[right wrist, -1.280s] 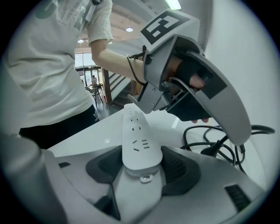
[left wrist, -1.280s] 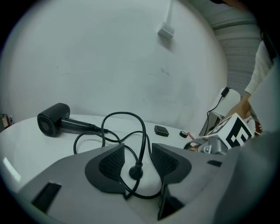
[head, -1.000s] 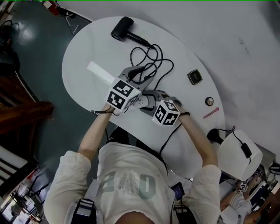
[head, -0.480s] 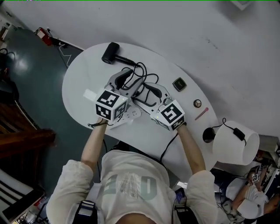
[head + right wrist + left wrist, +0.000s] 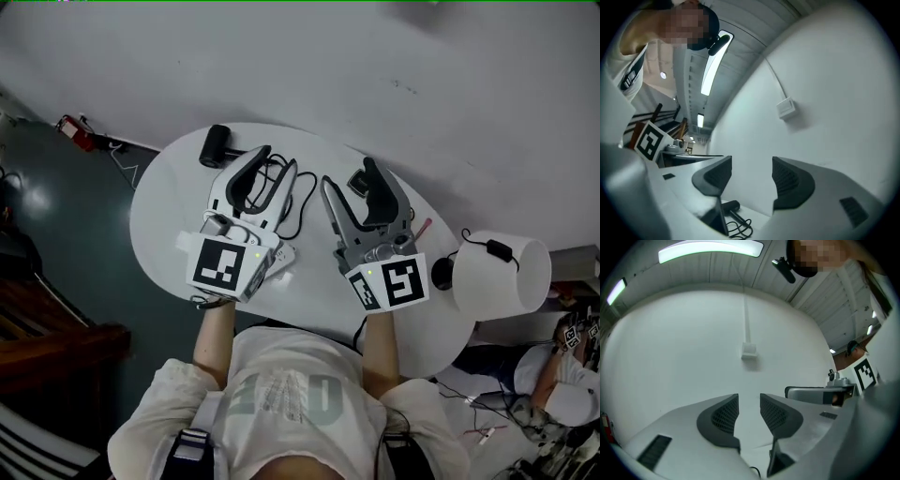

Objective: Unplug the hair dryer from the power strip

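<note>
The black hair dryer (image 5: 217, 145) lies at the far left of the white oval table (image 5: 159, 211), its black cord (image 5: 281, 192) coiled beside it. The white power strip (image 5: 284, 257) peeks out from under my left gripper's cube. Both grippers hang above the table and point level at the white wall. My left gripper (image 5: 272, 161) (image 5: 749, 401) has nothing between its jaws, which are closing. My right gripper (image 5: 347, 175) (image 5: 752, 171) is open and empty. Below its jaws in the right gripper view I see the hair dryer (image 5: 731, 205) and the cord (image 5: 739, 228).
A white lamp shade (image 5: 497, 277) with a black base (image 5: 441, 274) stands at the table's right end. A pink pen (image 5: 422, 228) lies near it. A small dark square object (image 5: 360, 182) is partly hidden behind the right gripper. A small box (image 5: 749, 351) is mounted on the wall.
Both grippers have risen from the power strip and tipped up from pointing down at the table to pointing level at the wall. The head camera has tilted towards the wall.
</note>
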`<state>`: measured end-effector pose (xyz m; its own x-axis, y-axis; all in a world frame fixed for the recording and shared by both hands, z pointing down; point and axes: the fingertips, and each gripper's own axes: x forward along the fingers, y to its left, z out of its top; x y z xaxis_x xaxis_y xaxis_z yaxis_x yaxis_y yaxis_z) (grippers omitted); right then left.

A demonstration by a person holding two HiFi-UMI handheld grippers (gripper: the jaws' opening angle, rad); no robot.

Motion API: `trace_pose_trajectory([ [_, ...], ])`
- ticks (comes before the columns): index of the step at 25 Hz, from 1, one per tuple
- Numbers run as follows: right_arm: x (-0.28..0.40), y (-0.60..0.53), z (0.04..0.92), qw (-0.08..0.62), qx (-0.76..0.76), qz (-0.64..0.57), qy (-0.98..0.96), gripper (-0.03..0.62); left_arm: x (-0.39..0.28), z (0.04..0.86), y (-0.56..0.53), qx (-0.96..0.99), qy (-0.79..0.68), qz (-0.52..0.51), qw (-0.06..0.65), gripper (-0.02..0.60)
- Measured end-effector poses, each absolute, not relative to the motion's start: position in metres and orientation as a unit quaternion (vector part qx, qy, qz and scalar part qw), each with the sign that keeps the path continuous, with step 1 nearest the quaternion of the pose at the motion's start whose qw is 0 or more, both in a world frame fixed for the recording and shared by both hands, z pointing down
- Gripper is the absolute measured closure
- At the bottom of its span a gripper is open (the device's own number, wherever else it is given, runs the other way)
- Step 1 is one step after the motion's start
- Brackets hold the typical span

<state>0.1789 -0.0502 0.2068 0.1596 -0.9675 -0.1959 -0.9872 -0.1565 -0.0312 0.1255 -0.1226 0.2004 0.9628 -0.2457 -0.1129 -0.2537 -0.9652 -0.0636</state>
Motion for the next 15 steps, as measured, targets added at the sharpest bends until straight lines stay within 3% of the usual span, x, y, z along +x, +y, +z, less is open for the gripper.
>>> trace_pose_trajectory([
  [2, 0.185, -0.033, 0.194, 0.078, -0.788, 0.072, 0.607, 0.349, 0.124, 0.182, -0.110, -0.987, 0.135, 0.076, 0.052, 0.490],
  [4, 0.193, -0.016, 0.188, 0.075, -0.820, 0.074, 0.562, 0.480, 0.120, 0.173, -0.101, -0.984, 0.150, 0.089, 0.047, 0.575],
  [6, 0.199, 0.001, 0.184, 0.061, -0.851, 0.079, 0.515, 0.589, 0.117, 0.170, -0.092, -0.983, 0.153, 0.094, 0.040, 0.575],
  [15, 0.192, 0.013, 0.194, 0.017, -0.881, 0.076, 0.467, 0.589, 0.126, 0.187, -0.077, -0.987, 0.142, 0.075, 0.029, 0.575],
])
